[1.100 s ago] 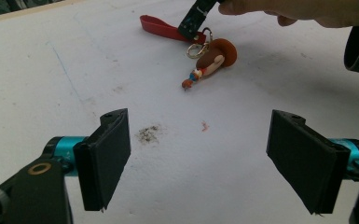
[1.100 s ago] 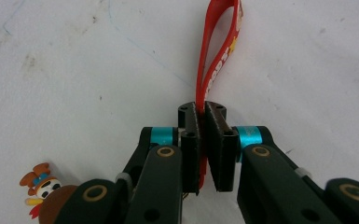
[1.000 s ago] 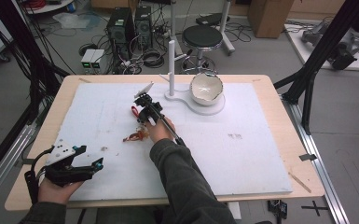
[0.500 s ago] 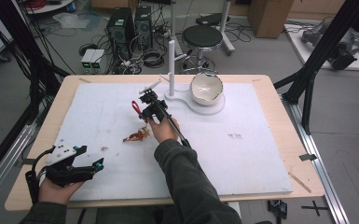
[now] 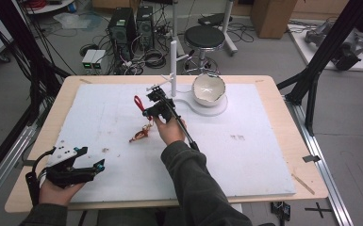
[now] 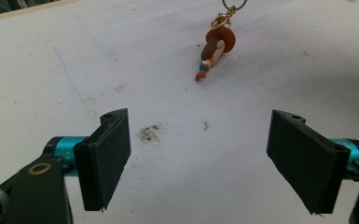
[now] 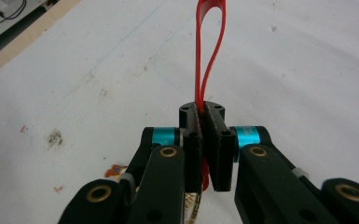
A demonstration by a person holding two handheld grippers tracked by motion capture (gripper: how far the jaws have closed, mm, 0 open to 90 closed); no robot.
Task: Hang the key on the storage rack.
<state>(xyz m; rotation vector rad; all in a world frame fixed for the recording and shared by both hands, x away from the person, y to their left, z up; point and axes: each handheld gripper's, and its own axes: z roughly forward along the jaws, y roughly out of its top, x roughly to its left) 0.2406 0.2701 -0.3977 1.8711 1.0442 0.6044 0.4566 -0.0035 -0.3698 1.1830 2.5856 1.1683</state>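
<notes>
Readable text: none on any surface.
White table cover (image 5: 245,155): bare of lettering; faint smudges and a blue pencil-like line, no characters.
Grippers: no brand or number legible on the left gripper (image 5: 75,168) or the right gripper (image 5: 156,104).
Red strap (image 7: 208,51): plain, no print.
Keychain figure (image 6: 217,46): no writing legible.
Floor boxes (image 5: 93,59) beyond the table: too small to read any labels.
Computer towers (image 5: 132,23): no legible marking.
Floor mark (image 5: 321,209): black taped cross, a sign without letters.
</notes>
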